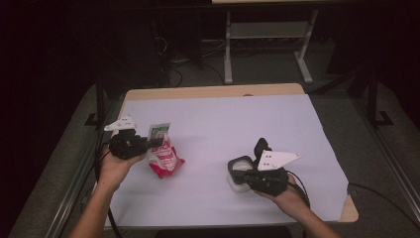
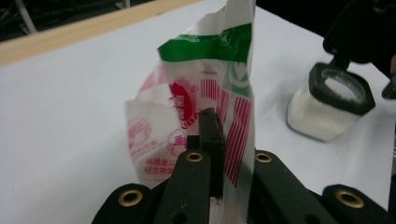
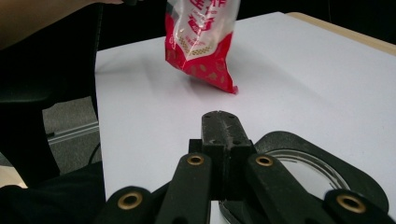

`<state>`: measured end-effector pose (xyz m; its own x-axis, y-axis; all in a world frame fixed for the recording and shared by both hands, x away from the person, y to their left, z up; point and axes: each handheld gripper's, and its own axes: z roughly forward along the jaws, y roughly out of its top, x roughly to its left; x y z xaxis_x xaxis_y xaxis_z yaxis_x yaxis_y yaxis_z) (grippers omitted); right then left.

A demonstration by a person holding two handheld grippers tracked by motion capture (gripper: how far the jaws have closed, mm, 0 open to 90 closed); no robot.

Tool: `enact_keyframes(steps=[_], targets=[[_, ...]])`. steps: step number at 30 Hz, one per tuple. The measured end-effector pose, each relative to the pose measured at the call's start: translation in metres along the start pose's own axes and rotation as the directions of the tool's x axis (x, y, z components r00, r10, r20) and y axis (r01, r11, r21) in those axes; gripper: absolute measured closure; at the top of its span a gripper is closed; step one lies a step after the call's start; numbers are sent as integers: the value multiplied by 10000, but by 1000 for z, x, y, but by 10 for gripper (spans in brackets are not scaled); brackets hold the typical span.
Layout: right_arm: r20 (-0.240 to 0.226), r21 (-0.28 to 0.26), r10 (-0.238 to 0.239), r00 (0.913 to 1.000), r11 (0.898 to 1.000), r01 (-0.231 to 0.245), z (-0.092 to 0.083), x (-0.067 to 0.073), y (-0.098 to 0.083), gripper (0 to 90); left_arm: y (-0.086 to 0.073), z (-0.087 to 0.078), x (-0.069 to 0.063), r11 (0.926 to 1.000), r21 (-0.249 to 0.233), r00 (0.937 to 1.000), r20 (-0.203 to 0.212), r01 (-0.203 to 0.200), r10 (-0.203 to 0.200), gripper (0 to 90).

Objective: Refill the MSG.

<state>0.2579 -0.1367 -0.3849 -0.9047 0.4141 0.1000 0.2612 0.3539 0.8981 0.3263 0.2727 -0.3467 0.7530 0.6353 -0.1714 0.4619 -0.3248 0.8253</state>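
A red, white and green plastic bag (image 1: 164,153) stands on the white table sheet at the left, its bottom touching the sheet. My left gripper (image 1: 156,143) is shut on the bag's upper side edge (image 2: 238,135), with the film pinched between the jaws of my left gripper (image 2: 214,128). A small jar (image 1: 239,174) with a black rim and white contents sits right of centre. My right gripper (image 1: 247,174) is shut at the jar's rim (image 3: 322,172), apparently pinching it. The bag (image 3: 201,42) hangs beyond my right gripper (image 3: 222,128). The jar (image 2: 327,107) also appears in the left gripper view, under the right gripper (image 2: 359,28).
The white sheet (image 1: 223,119) covers a wooden table whose edge (image 1: 213,91) shows at the back. Cables trail from both grippers. Metal rails run along both table sides. A desk frame (image 1: 267,34) stands on the floor behind.
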Motion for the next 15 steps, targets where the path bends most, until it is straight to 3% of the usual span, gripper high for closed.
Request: enact_keyframes(steps=[7, 15], targets=[[-25, 78, -17, 10000, 10000, 17, 0, 1, 0, 899, -25, -12, 2, 9990, 441, 9999, -156, -62, 69, 895], [-88, 162, -70, 9999, 9998, 72, 5, 1, 0, 899, -39, -23, -1, 9994, 340, 9999, -147, -12, 17, 866]])
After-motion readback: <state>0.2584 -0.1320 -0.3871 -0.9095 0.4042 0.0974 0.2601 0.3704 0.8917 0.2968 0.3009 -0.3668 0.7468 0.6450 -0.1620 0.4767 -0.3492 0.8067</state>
